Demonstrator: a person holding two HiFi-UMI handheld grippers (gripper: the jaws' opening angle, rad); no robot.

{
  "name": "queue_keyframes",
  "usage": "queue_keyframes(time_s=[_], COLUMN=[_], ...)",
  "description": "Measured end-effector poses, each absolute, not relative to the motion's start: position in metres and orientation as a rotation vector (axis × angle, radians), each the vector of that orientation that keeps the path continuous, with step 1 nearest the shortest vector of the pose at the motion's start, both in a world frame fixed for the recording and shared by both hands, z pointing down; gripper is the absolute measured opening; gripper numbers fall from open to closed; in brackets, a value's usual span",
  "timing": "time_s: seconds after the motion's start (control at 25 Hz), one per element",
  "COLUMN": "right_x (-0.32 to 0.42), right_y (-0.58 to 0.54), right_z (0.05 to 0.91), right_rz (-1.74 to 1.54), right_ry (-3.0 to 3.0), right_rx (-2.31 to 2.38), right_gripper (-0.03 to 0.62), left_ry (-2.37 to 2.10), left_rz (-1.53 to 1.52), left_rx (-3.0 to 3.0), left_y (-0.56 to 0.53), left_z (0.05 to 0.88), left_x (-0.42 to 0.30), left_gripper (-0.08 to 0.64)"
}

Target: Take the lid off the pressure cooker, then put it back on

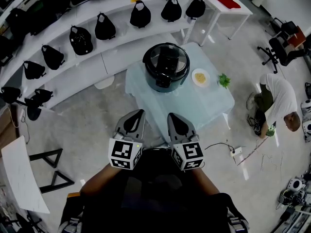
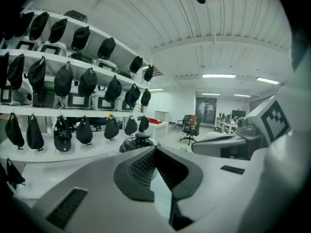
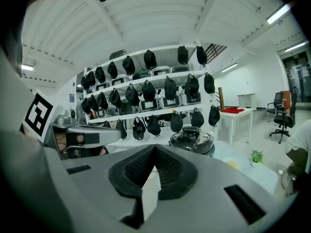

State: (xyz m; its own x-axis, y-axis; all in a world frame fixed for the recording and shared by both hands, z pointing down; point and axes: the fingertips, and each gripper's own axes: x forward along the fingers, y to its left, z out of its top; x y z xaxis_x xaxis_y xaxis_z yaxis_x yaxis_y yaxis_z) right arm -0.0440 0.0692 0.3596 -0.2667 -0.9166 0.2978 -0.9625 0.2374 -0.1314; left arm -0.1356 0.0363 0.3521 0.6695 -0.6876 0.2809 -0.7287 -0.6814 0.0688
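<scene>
Since both claws are clamped shut on nothing and held close to the body, left claw beside right claw, I'd say lid removal hasn't started. The pressure cooker sits well ahead of them with its lid on. Next move, I reckon: reach forward, open a claw, get it round the lid's top handle and probably twist to unlock.

The counter is pale blue. A small plate and little plant sit beside the cooker, on the right claw's side. Beyond it are curved shelves of black bags. A person crouches on the floor, way off right.
</scene>
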Motion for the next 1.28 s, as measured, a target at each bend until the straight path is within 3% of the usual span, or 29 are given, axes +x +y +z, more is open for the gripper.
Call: queue_keyframes(time_s=[0.88,1.28], right_x=[-0.08,-0.038], right_y=[0.073,0.057], right_z=[0.357,0.359], right_rz=[0.367,0.338], right_ry=[-2.29,-2.373], right_rx=[1.785,1.67], right_gripper=[0.015,0.015], left_ry=[-1.138,-1.245], left_rz=[0.278,0.264], left_rx=[2.664,2.63], left_y=[0.044,0.031], left_z=[0.365,0.363], left_x=[-0.181,-0.135], left_gripper=[0.006,0.006])
